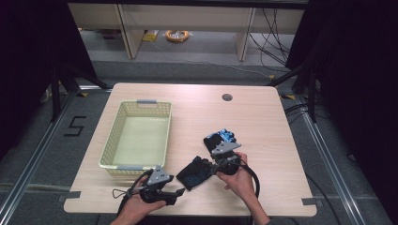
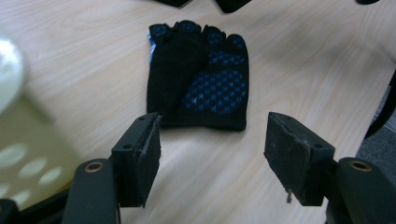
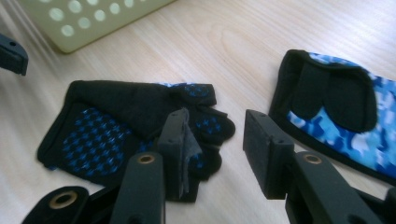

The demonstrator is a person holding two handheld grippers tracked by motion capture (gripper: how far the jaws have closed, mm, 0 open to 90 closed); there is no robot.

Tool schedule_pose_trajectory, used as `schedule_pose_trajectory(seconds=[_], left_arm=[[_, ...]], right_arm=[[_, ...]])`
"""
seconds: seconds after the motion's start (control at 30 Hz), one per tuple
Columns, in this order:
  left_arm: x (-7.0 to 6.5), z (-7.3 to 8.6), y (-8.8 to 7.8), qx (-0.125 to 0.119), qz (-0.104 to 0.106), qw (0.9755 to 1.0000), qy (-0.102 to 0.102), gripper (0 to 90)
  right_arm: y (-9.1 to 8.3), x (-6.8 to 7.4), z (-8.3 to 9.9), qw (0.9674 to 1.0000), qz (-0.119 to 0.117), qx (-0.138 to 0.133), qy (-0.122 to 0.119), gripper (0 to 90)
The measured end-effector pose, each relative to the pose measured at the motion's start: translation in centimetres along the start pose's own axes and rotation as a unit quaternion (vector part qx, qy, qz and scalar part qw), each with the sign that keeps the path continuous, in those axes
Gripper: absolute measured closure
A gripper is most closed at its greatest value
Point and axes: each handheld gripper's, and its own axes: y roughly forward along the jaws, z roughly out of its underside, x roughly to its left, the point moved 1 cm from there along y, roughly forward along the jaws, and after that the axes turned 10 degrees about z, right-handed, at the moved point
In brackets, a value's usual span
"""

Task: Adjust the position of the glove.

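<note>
A pale green basket (image 1: 136, 136) sits at the table's (image 1: 263, 126) left. The left gripper (image 1: 180, 191) hovers with jaws apart, empty, near a black glove with blue dots (image 1: 195, 173). The right gripper (image 1: 212, 165) stands narrower, empty, over the glove's fingertips, a blue camouflage glove (image 1: 224, 138) just beyond.

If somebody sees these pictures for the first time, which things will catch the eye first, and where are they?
First, two black fingerless gloves near the front of the table: one with blue grip dots lying palm up between the two grippers, and one with blue camouflage fabric just beyond the right gripper. Next, the pale yellow-green perforated basket standing on the table's left side, beyond the left gripper, whose fingers stand apart with nothing between them.
</note>
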Motion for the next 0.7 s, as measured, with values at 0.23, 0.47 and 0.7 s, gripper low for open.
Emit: schedule_pose_trajectory(seconds=[0.23,0.47,0.7], left_arm=[[-0.1,-1.8,2.0,0.013,-0.032,0.9992,0.023,36.0],[0.7,-1.7,3.6,0.024,-0.047,0.9986,0.008,35.7],[1.0,-1.8,4.5,0.041,-0.051,0.9978,0.013,38.0]], right_arm=[[2.3,-0.1,-0.6,0.9998,-0.010,0.018,0.004,62.4],[3.4,-0.1,-0.7,0.9989,-0.020,0.043,-0.003,63.2],[3.6,-0.2,-0.1,0.9991,-0.016,0.039,0.000,67.5]])
